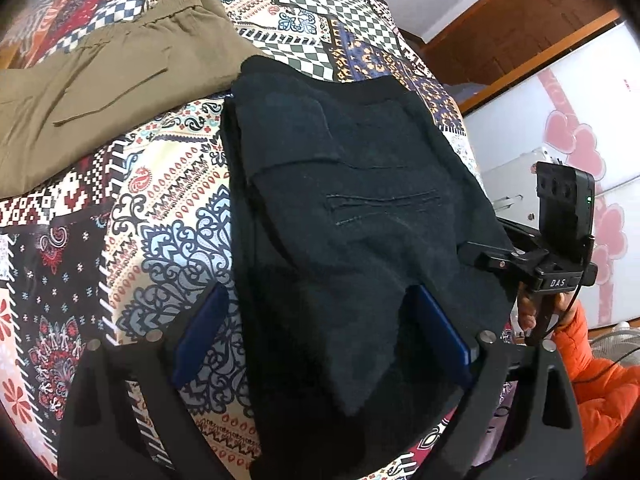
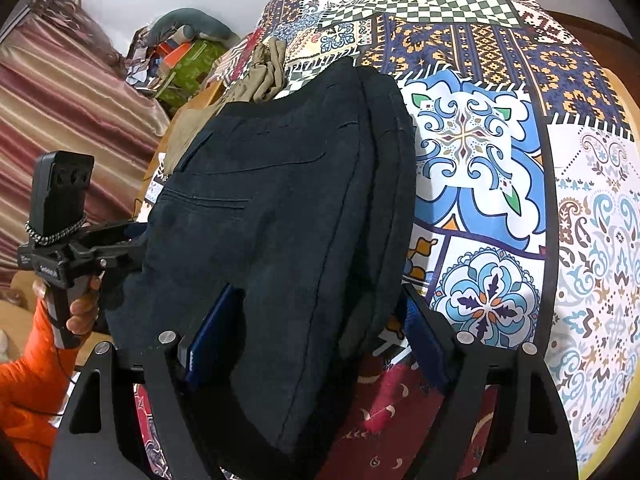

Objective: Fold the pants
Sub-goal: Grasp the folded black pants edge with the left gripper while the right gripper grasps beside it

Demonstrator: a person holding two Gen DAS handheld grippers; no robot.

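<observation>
The black pants (image 1: 340, 200) lay folded compactly; both wide tools, left (image 1: 324, 336) and right (image 2: 316, 332), straddled their six-o'clock edge, gripping nothing.

Both grippers angled downward, jaws apart.
Left gripper (image 1: 324, 332) and right gripper (image 2: 316, 328) stand wide, each gripped by an orange-sleeved hand.
</observation>
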